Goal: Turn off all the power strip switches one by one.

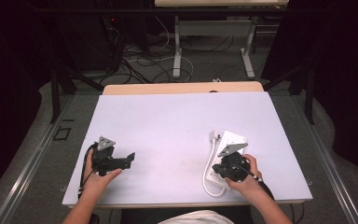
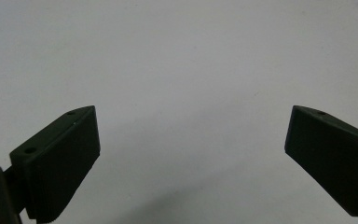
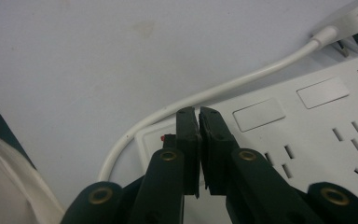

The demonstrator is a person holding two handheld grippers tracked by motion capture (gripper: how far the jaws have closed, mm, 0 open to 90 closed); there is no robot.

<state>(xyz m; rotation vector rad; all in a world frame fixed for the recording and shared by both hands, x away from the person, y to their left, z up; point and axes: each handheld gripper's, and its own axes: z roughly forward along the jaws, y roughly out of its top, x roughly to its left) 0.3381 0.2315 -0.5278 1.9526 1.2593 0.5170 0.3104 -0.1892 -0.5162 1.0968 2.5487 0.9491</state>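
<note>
Right gripper [image 3: 198, 114] fingers together over white power strip [image 3: 317, 135], left gripper [image 2: 191, 135] spread

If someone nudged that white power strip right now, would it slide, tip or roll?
The power strip is flat and boxy, lying face up on the smooth table, so it would probably slide rather than tip or roll. Its white cord curves loosely beside it, so it looks bendy and would likely trail and tug.

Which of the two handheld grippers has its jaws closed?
The right gripper, over the white power strip; its jaws meet, while the left gripper stands wide open.
</note>
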